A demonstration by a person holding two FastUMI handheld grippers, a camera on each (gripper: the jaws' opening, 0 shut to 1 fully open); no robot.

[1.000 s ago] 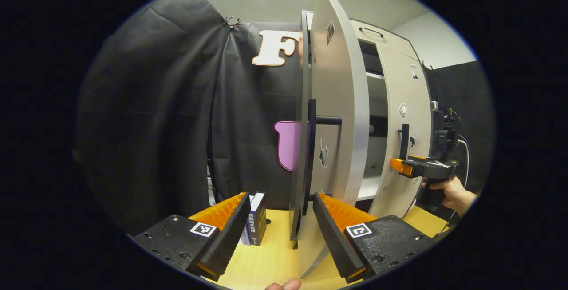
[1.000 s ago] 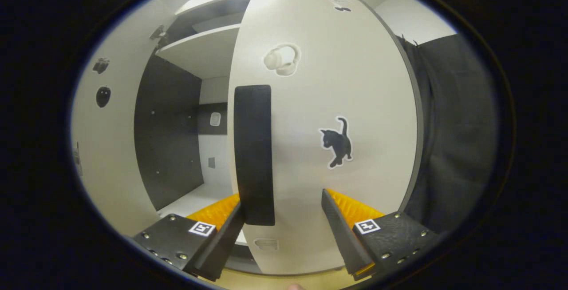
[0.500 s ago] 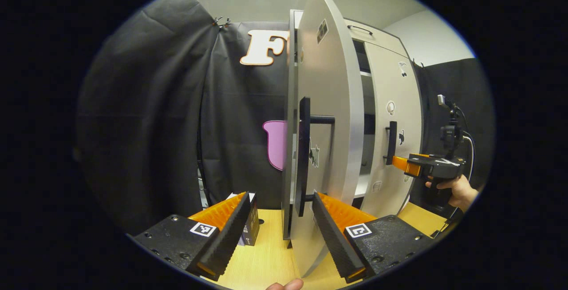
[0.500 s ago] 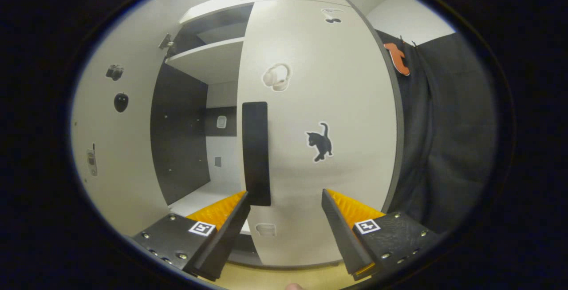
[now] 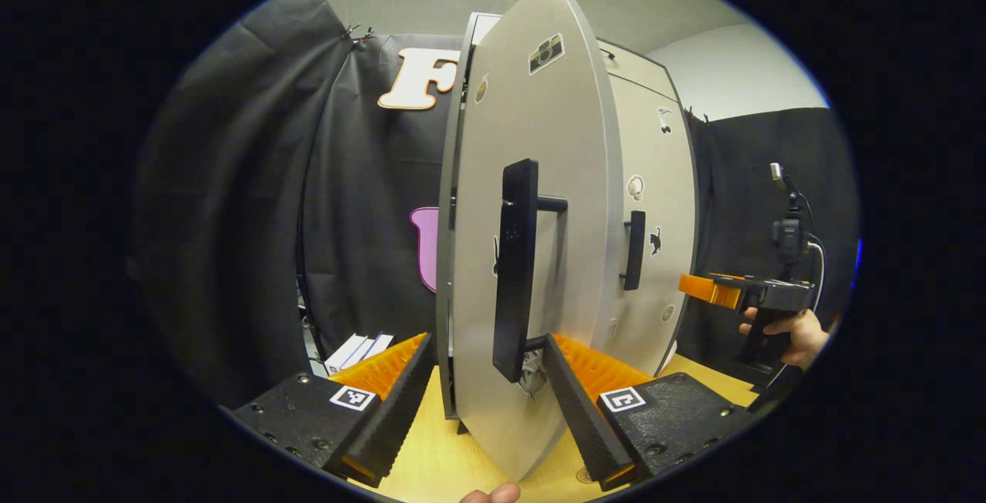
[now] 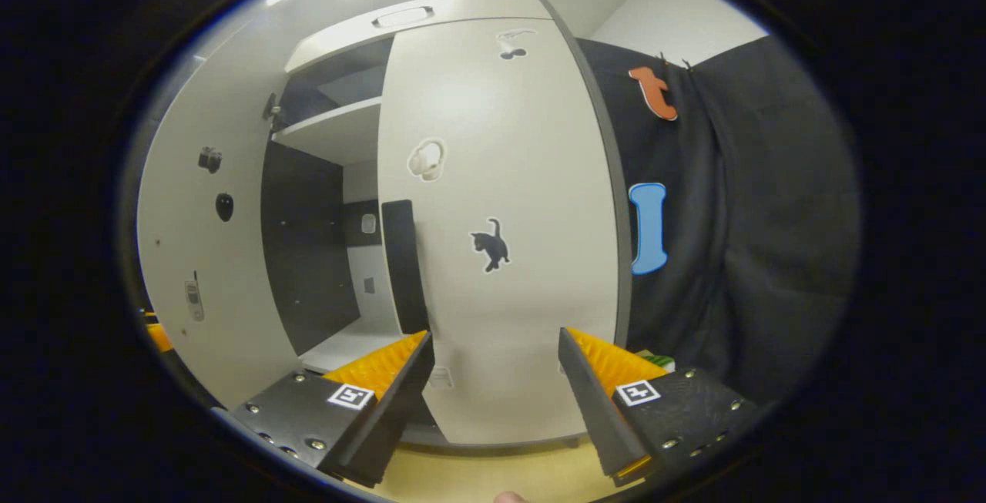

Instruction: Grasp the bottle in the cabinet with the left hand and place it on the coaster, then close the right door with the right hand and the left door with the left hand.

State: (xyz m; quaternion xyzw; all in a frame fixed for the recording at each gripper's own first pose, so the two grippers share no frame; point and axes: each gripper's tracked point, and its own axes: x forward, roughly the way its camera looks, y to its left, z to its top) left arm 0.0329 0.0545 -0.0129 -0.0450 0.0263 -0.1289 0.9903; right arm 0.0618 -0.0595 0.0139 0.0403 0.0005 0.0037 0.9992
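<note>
1. Straight ahead in the left gripper view, the left door (image 5: 531, 256) is seen half-swung, more of its face turned to the camera than a second ago, so its closing is judged to be under way.
2. The left gripper (image 5: 484, 403) is held wide open with nothing gripped; the lower end of the door's handle (image 5: 514, 272) stands between the fingers, and whether a finger touches it cannot be told.
3. Farther right, the right door (image 5: 655, 241) is seen nearly flush with the cabinet, and the right gripper (image 5: 697, 287), held by a hand (image 5: 786, 331), is now set well back from that door's handle.
4. Open tabletop (image 5: 431, 457) is left below the left door's bottom edge, so its swing is judged unobstructed.
5. Ahead in the right gripper view, the right door (image 6: 501, 241) is seen from farther off than half a second ago, with a dark gap of cabinet interior (image 6: 308, 249) still showing beside its handle edge.
6. The right gripper (image 6: 493, 403) is spread wide and empty, apart from the door.
7. The right door is therefore judged almost shut, and the left door's inner face (image 6: 200, 241) borders the gap.
8. No bottle or coaster can be made out, so their place cannot be told.
</note>
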